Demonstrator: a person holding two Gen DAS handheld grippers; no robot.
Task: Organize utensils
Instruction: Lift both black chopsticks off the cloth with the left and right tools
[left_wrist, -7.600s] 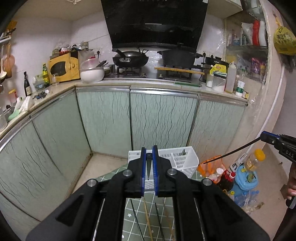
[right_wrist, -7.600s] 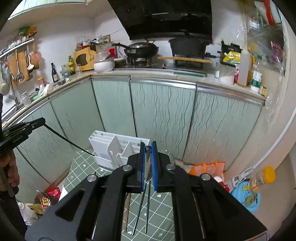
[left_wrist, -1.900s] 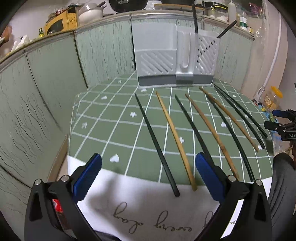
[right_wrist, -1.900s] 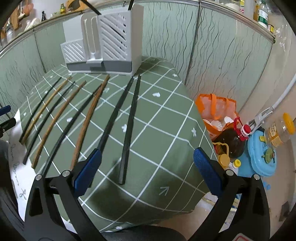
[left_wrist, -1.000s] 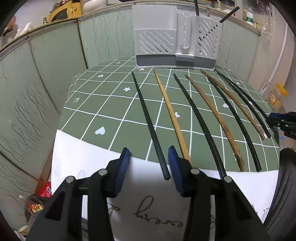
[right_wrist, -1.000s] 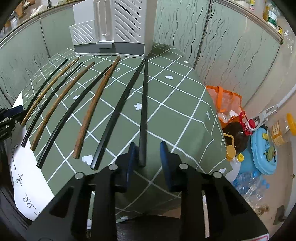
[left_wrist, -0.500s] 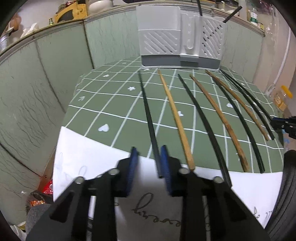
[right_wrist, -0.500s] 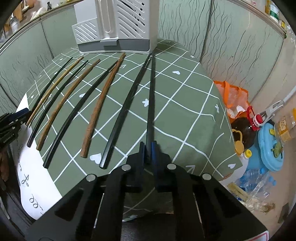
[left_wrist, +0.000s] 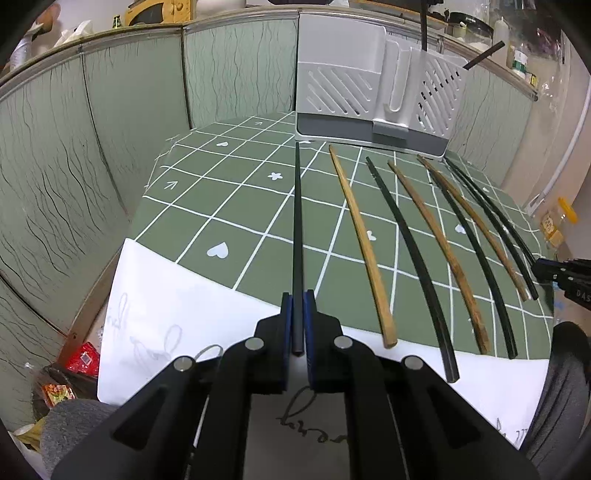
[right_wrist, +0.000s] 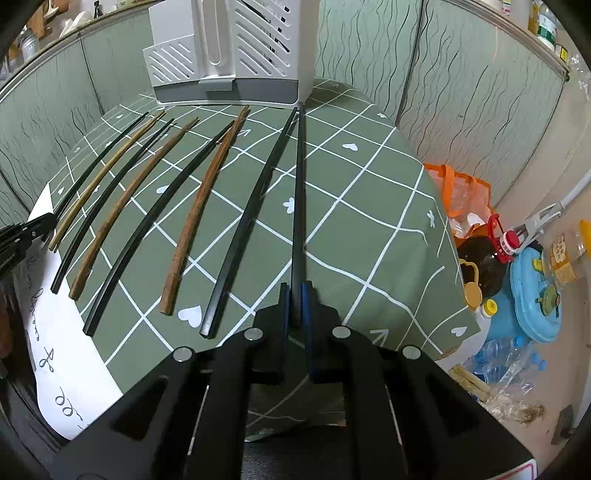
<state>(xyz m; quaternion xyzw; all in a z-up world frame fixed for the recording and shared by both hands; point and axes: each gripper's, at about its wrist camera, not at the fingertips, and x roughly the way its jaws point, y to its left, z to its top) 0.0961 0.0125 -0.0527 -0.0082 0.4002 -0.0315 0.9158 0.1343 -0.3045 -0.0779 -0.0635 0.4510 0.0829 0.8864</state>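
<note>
1. My left hand-held gripper (left_wrist: 297, 321) is clamped on the near end of the leftmost long black chopstick (left_wrist: 297, 236), which points toward the white slotted plastic utensil holder (left_wrist: 376, 99).
2. My right hand-held gripper (right_wrist: 295, 306) pinches the rightmost thin black chopstick (right_wrist: 300, 192) the same way.
3. Between them, six more black and brown wooden chopsticks (right_wrist: 195, 206) lie fanned on the green checked cloth (right_wrist: 369, 206) over the counter (two dark sticks already stand in the holder).

Chopsticks lying on the cloth (left_wrist: 236, 206): eight, being five black chopsticks (left_wrist: 413, 236) and three wooden chopsticks (left_wrist: 365, 236). Rack (left_wrist: 332, 92) at 12 o'clock: one, containing two more sticks (left_wrist: 423, 26). Left gripper (left_wrist: 297, 314) and right gripper (right_wrist: 295, 306) each clamp one of the black chopsticks.
</note>
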